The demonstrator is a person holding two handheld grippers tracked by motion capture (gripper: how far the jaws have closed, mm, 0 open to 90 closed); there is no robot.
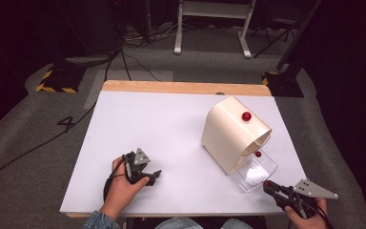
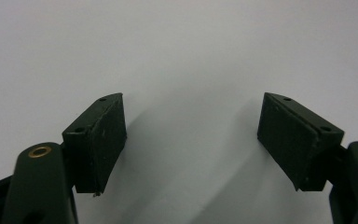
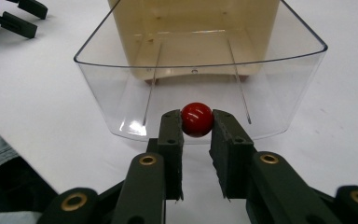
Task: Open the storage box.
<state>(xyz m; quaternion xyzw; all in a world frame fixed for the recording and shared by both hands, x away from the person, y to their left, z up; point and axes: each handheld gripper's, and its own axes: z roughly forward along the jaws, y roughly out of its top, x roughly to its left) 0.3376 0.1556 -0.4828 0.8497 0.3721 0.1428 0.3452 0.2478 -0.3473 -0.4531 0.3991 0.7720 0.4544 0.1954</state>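
Note:
A cream housing point(image 1: 228, 133) point(image 3: 191, 18) stands at the right of the white table point(image 1: 162, 129). A clear plastic drawer point(image 1: 256, 172) point(image 3: 121, 93) juts from its near side toward me. A red ball knob point(image 1: 267, 182) point(image 3: 197, 119) sits against the drawer's front wall, and my right gripper point(image 1: 269, 186) point(image 3: 197, 125) is shut on it, both pads pressing its sides. A second red knob point(image 1: 246, 116) is on the housing's top, and a smaller red one point(image 1: 258, 154) sits just above the drawer. My left gripper point(image 1: 153, 175) point(image 2: 191, 135) rests on the table, open with nothing between its pads.
The table's front edge point(image 1: 181, 212) runs just beneath both hands. A wooden strip point(image 1: 186, 88) marks its far edge. Beyond it on the grey floor are cables point(image 1: 133, 62), the legs of a white stand point(image 1: 209, 28) and dark equipment bases with yellow-black tape point(image 1: 57, 83).

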